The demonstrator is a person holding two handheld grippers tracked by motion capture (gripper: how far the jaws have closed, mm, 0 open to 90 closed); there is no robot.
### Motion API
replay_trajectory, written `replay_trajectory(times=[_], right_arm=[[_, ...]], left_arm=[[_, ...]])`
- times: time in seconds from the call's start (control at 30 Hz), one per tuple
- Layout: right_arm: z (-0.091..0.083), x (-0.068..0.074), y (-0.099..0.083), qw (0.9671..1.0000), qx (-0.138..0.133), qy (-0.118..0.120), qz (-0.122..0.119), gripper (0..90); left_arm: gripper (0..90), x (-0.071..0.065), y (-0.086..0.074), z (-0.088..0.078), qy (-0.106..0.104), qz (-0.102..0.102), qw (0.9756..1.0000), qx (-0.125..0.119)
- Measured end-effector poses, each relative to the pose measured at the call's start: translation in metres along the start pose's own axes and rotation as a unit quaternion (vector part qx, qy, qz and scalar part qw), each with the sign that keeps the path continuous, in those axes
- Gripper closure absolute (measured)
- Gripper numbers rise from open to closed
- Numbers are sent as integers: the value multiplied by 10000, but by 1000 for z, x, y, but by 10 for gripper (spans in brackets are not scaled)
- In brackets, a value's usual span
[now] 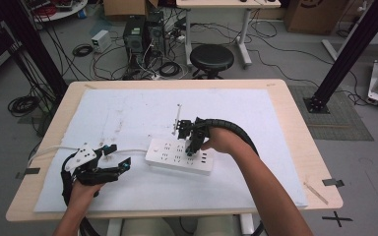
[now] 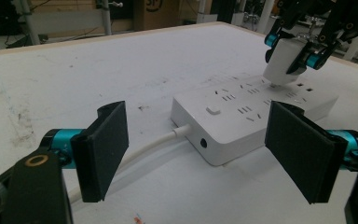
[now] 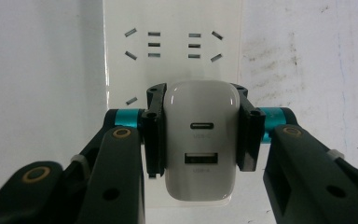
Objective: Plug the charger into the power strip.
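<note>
1. Charger (image 3: 200,140): a white block with two ports on its end face, pinched between the jaws of the right gripper (image 1: 192,145), its prong end meeting the top of the white power strip (image 1: 179,156) near the table's (image 1: 295,142) centre.
2. The right hand (image 1: 224,141) reaches in from 5 o'clock, forearm angled toward 11, gripper pointing steeply down onto the strip.
3. The left gripper (image 1: 117,156) sits at 8 o'clock from the strip, well apart from it, jaws spread with nothing between them, pointing toward 3 o'clock at the strip's cable (image 2: 142,149) end.
4. The left hand (image 1: 81,192) comes up from 6 o'clock, wrapped round the handle.
5. A white sheet (image 1: 128,113) covers the table under the strip.
</note>
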State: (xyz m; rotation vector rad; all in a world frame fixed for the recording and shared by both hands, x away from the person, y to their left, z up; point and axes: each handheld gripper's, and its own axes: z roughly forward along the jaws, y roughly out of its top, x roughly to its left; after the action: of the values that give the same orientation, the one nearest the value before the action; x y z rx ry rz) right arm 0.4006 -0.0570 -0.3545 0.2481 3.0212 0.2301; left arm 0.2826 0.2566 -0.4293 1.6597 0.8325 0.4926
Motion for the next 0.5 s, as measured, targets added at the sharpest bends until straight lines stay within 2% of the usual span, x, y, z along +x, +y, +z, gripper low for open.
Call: replay_trajectory(times=[0.37,0.5], right_arm=[[0,0,1,10000,38,7,-30,633],[0,-4,-1,9999,5,127,85,633]], left_arm=[[215,1,-1,-2,5,-18,10000,-2],[216,0,0,-1,9,-9,10000,-26]])
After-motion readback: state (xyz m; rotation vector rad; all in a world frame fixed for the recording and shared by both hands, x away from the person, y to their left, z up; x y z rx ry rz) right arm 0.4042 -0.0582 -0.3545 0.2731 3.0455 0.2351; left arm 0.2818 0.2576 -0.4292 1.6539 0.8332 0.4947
